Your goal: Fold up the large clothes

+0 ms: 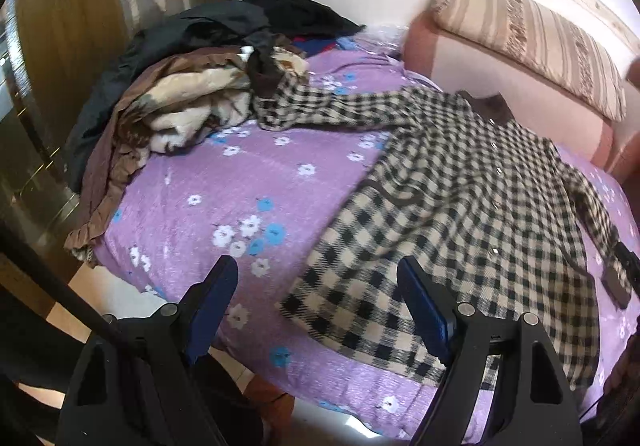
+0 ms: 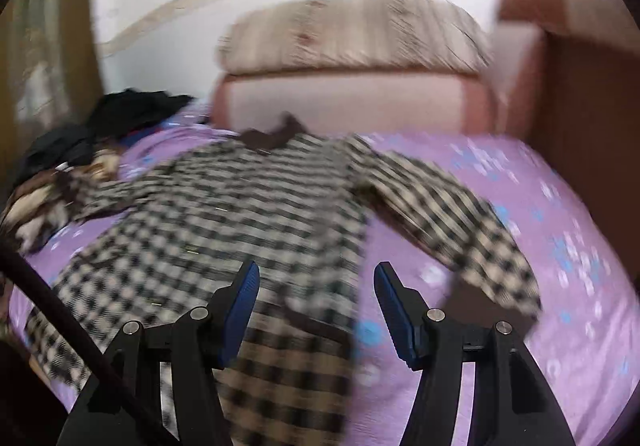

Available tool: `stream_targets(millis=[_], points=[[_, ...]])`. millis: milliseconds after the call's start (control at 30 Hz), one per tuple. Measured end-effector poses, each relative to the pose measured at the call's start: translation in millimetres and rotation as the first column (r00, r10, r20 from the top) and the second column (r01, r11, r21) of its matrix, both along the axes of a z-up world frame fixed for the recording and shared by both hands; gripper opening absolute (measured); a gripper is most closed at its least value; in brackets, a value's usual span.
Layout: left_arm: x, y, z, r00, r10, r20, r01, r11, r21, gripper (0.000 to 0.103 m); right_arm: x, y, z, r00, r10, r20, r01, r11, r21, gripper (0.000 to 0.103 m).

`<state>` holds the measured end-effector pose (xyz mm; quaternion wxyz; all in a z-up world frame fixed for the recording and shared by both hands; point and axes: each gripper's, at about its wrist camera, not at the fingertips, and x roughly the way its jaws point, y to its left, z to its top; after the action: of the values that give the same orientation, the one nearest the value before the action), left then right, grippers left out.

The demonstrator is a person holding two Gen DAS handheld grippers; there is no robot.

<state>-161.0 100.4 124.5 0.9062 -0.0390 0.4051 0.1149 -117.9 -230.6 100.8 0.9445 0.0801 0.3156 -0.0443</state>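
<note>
A black-and-cream checked coat with a brown collar lies spread flat on the purple flowered bedspread, sleeves stretched out to both sides. My left gripper hovers open over the coat's lower left hem corner, nothing between its blue pads. The right wrist view is blurred. There the same coat fills the middle, its right sleeve angled down to the right. My right gripper stands open above the coat's right side edge, holding nothing.
A heap of dark and brown clothes and a blanket fills the bed's far left corner. A striped pillow rests on the pink headboard. A wooden door stands at left. The bed's near edge drops to the floor.
</note>
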Motion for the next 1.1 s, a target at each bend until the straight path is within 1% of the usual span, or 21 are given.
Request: stream_targets(millis=[67, 100, 167, 233, 333, 433, 500, 567, 600, 667, 700, 767, 800, 833, 900, 933, 967, 1000, 1033, 1067, 1100], points=[[4.5, -8.1, -5.8, 1.000, -0.030, -0.009, 0.030, 1.000, -0.002, 0.081, -2.5, -24.6, -3.0, 0.999, -0.040, -0.022, 0.042, 0.996, 0.085, 0.064], [7.4, -12.8, -9.0, 0.999, -0.045, -0.013, 0.044, 0.999, -0.003, 0.081, -4.0, -40.1, -4.1, 0.997, -0.073, -0.029, 0.076, 0.988, 0.131, 0.063], [13.1, -21.2, -15.6, 0.997, -0.077, -0.023, 0.077, 0.997, -0.005, 0.081, -12.5, -67.5, -2.7, 0.989, -0.144, -0.029, 0.147, 0.971, 0.190, 0.063], [21.5, -34.8, -21.7, 0.992, -0.124, -0.018, 0.125, 0.992, 0.010, 0.081, -24.8, -101.5, -2.4, 0.970, -0.240, -0.027, 0.239, 0.937, 0.253, 0.064], [38.9, -57.7, -31.6, 0.979, -0.205, 0.008, 0.204, 0.978, 0.049, 0.081, -45.6, -143.5, -6.5, 0.937, -0.348, -0.035, 0.340, 0.883, 0.323, 0.064], [60.1, -78.9, -46.4, 0.967, -0.256, 0.000, 0.255, 0.963, 0.084, 0.081, -56.7, -170.0, -14.1, 0.900, -0.429, -0.072, 0.429, 0.847, 0.314, 0.064], [68.5, -87.3, -56.0, 0.957, -0.290, -0.007, 0.289, 0.953, 0.086, 0.081, -63.5, -186.0, -23.0, 0.873, -0.476, -0.110, 0.485, 0.820, 0.303, 0.064], [71.0, -93.3, -69.8, 0.950, -0.311, -0.016, 0.311, 0.946, 0.087, 0.081, -67.9, -195.0, -31.7, 0.858, -0.492, -0.146, 0.511, 0.798, 0.318, 0.064], [70.7, -94.2, -77.0, 0.948, -0.319, -0.022, 0.320, 0.944, 0.080, 0.081, -69.7, -198.3, -37.3, 0.858, -0.488, -0.164, 0.513, 0.793, 0.327, 0.064], [74.2, -94.5, -93.1, 0.943, -0.325, -0.067, 0.329, 0.943, 0.055, 0.081, -66.4, -196.1, -45.4, 0.862, -0.472, -0.185, 0.507, 0.799, 0.323, 0.064], [76.8, -93.9, -98.1, 0.943, -0.322, -0.088, 0.326, 0.945, 0.037, 0.081, -63.4, -193.4, -48.8, 0.867, -0.460, -0.194, 0.499, 0.808, 0.315, 0.064], [79.2, -92.7, -101.3, 0.943, -0.319, -0.093, 0.321, 0.947, 0.007, 0.081, -58.3, -184.0, -51.1, 0.876, -0.441, -0.198, 0.482, 0.828, 0.287, 0.064], [78.6, -90.3, -101.5, 0.943, -0.321, -0.085, 0.322, 0.947, 0.003, 0.081, -56.2, -177.0, -50.5, 0.882, -0.429, -0.197, 0.469, 0.844, 0.262, 0.064], [78.0, -90.1, -102.6, 0.942, -0.325, -0.081, 0.326, 0.945, 0.004, 0.081, -51.0, -166.3, -48.4, 0.894, -0.404, -0.193, 0.441, 0.870, 0.221, 0.064], [75.3, -90.9, -107.0, 0.939, -0.332, -0.085, 0.335, 0.942, 0.021, 0.081, -37.4, -135.6, -41.5, 0.930, -0.328, -0.168, 0.346, 0.934, 0.091, 0.068], [72.8, -92.2, -110.2, 0.938, -0.337, -0.082, 0.341, 0.939, 0.038, 0.081, -32.3, -122.7, -39.8, 0.941, -0.297, -0.160, 0.305, 0.952, 0.031, 0.072], [69.2, -93.5, -111.4, 0.937, -0.341, -0.068, 0.345, 0.937, 0.056, 0.082, -25.3, -105.8, -39.4, 0.955, -0.250, -0.158, 0.245, 0.968, -0.050, 0.074], [65.7, -94.9, -111.9, 0.937, -0.346, -0.052, 0.349, 0.934, 0.079, 0.083, -16.6, -87.9, -41.6, 0.967, -0.191, -0.167, 0.169, 0.976, -0.137, 0.075], [63.3, -95.0, -112.4, 0.935, -0.352, -0.043, 0.355, 0.930, 0.100, 0.084, -10.0, -77.4, -46.1, 0.971, -0.155, -0.184, 0.119, 0.974, -0.190, 0.075], [60.3, -95.2, -112.6, 0.933, -0.358, -0.037, 0.360, 0.926, 0.112, 0.085, -0.1, -66.7, -53.6, 0.968, -0.119, -0.221, 0.063, 0.967, -0.247, 0.075], [58.6, -94.3, -112.5, 0.932, -0.361, -0.033, 0.362, 0.925, 0.114, 0.085, 6.9, -61.8, -60.2, 0.963, -0.101, -0.250, 0.030, 0.962, -0.273, 0.075]])
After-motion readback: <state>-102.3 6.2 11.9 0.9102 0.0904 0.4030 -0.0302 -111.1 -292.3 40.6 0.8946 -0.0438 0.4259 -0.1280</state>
